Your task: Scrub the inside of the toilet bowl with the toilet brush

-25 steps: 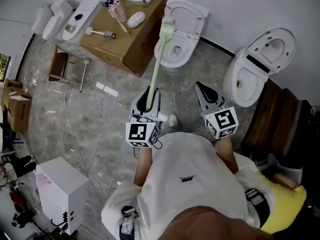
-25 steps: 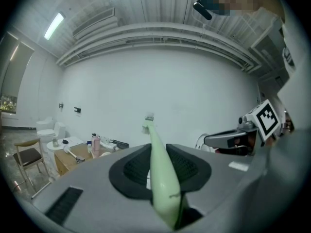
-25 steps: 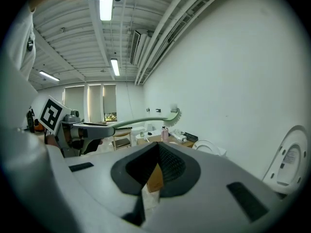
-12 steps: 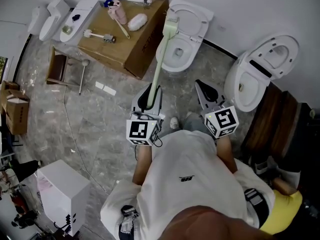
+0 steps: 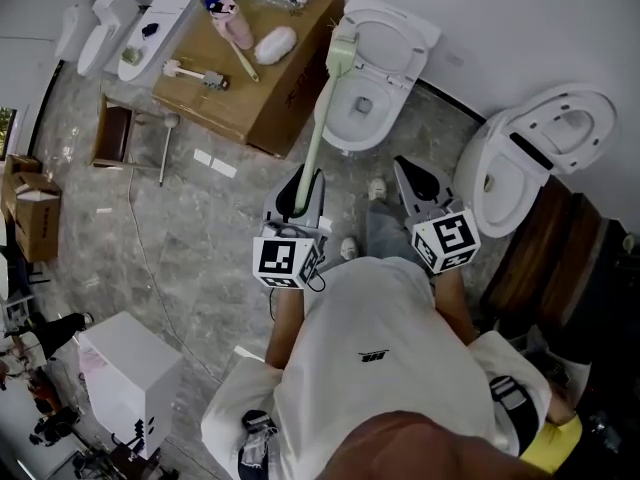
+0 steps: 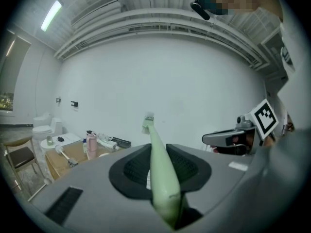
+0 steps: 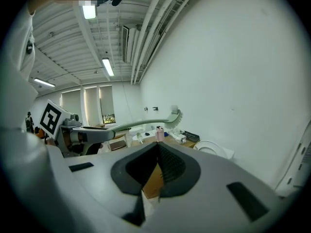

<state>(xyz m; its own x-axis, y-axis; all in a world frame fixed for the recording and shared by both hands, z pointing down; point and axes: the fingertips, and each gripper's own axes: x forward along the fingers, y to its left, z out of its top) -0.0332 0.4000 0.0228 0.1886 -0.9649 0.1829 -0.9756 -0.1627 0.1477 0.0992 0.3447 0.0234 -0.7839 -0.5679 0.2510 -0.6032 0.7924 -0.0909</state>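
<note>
person's left gripper (image 5: pixel 303 184) clamps the handle of the green toilet brush (image 5: pixel 318 118); right gripper (image 5: pixel 414 182) alongside, jaws pressed together, empty. brush head shows at left edge of open toilet (image 5: pixel 398 76), nr cardboard box (image 5: pixel 283 83).

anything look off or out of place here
Nothing spilled or broken. The toilet brush in the left gripper is held up in the air, its head beside the toilet, not in the bowl. Two white scraps lie on the floor near the cardboard box.
</note>
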